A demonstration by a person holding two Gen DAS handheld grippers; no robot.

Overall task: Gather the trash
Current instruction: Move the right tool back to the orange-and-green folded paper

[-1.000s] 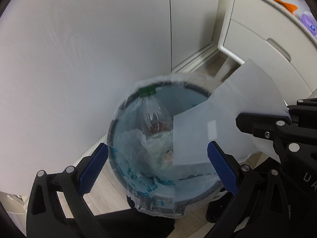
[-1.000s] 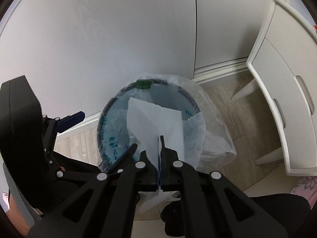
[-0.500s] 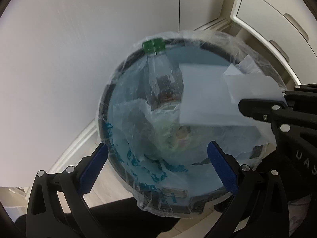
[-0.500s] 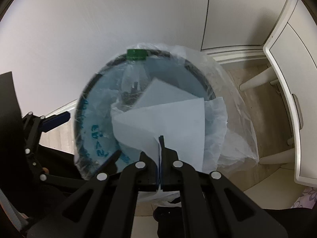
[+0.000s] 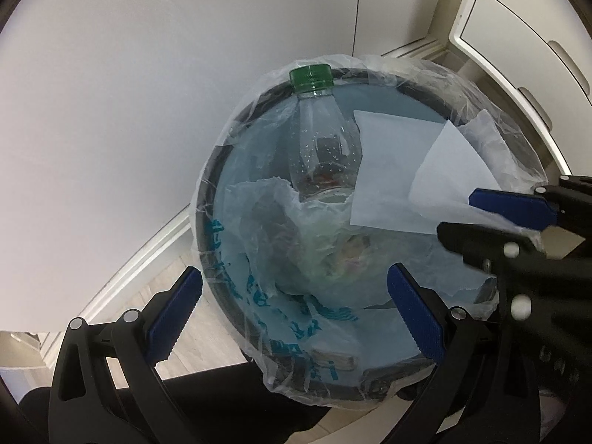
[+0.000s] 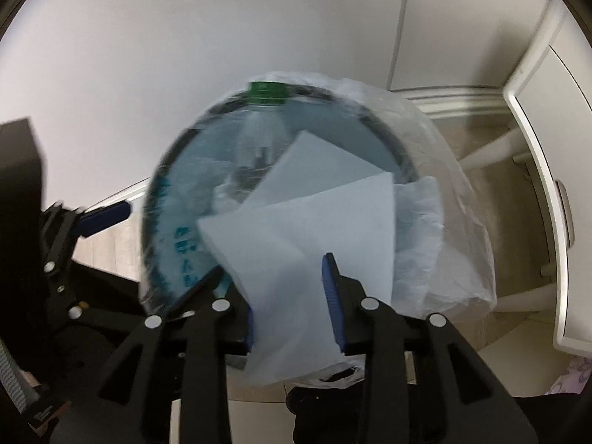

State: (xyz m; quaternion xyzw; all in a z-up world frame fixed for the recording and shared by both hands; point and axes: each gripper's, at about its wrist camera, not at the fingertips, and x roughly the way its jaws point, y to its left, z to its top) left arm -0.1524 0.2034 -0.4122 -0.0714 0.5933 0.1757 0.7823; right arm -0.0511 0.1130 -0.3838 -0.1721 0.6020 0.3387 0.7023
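Grippers hovered above a lined trash bin [image 5: 207, 222]. Left gripper [image 5: 292, 310] gaped wide, empty, near the front rim. A green-capped bottle [image 5: 322, 148] leaned against the far rim. Right gripper [image 6: 292, 296] was opening, releasing white paper [image 6: 314, 229] over the bin, seemingly to drop it inside.

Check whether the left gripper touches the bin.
Apart. The left wrist view shows the left gripper with fingers spread wide above the bin, holding nothing; no finger meets the rim.

Wood-look plank floor [image 5: 155, 296], pale. Standing on it: round dark trash bin [image 5: 207, 199] with clear plastic liner, against the white baseboard [image 5: 140, 259]; white cabinet legs [image 6: 488, 153] nearby.
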